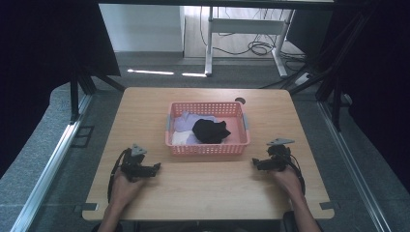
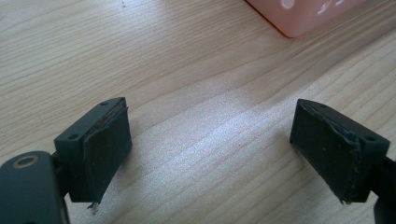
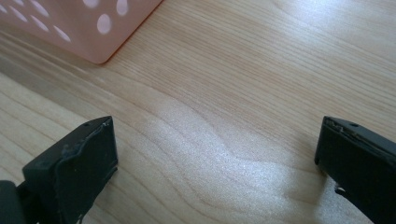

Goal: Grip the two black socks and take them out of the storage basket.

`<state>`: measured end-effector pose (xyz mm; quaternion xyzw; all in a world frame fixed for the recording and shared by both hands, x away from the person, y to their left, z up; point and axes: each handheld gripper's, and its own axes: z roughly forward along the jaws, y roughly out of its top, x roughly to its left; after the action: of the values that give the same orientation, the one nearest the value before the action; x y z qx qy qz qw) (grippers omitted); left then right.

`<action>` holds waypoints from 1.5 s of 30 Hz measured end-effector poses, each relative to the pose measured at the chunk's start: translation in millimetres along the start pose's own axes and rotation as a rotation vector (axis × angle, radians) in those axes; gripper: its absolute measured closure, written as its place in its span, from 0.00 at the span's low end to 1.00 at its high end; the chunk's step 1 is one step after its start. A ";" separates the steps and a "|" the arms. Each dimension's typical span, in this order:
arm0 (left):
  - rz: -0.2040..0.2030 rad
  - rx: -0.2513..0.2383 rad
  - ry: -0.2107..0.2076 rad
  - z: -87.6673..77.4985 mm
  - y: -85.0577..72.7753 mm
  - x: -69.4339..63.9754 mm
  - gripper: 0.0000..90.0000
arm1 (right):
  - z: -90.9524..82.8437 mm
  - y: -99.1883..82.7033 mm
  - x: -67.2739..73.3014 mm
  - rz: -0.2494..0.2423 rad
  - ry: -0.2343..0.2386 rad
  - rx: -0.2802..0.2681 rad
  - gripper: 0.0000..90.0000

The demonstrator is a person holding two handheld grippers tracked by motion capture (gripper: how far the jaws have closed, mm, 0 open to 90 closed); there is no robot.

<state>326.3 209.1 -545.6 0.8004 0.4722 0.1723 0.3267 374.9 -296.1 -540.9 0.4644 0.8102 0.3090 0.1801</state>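
Both grippers rest low on the worktop (image 1: 208, 188), one at each side of the lower half of the high view. The left gripper (image 1: 155, 166) sits at lower left, the right gripper (image 1: 255, 162) at lower right, their tips pointing inward toward each other. The jaws of each stand wide apart with nothing between them; in the left gripper view and the right gripper view, bare wood grain lies between the pads.

The pink basket (image 1: 208, 149) stands at the centre of the high view, just above the line joining the two grippers. A corner of it appears at the upper right of the left gripper view (image 2: 303, 18) and at the upper left of the right gripper view (image 3: 60, 32). Inside it lie a black garment (image 1: 211, 130) on top, at the middle, and a pale lilac cloth (image 1: 186, 121) with a white piece (image 1: 180, 138) toward the left.

The step in hand is judged to be the first reach into the basket.

Procedure:
1. Lift the chosen gripper clear of the near basket wall before moving it toward frame centre; a level approach would strike the rim and push the basket.
2. Descend on the black garment from above, since it lies uppermost.
3. Pinch a raised fold, not a flat area, so the pads take one layer.
4. Keep the other gripper near the basket rim to steady it if the cloth drags.
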 end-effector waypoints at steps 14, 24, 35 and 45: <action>0.001 0.000 0.000 0.0 0.0 0.0 0.13 | 1.0 3.3 0.4 0.004 0.004 0.019 0.00; 0.001 0.000 0.000 0.0 0.0 0.0 0.13 | 0.7 8.9 0.1 -0.007 0.009 0.067 0.01; -0.002 -0.001 0.000 0.0 0.0 -0.1 0.13 | -11.4 20.7 2.8 -0.016 0.045 0.066 0.08; -0.002 -0.001 0.001 0.0 0.0 -0.1 0.14 | -28.4 36.9 3.8 -0.009 0.108 0.042 0.06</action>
<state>326.2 209.0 -545.6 0.7997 0.4730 0.1726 0.3269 380.2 -288.4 -495.2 0.4472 0.8270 0.3157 0.1278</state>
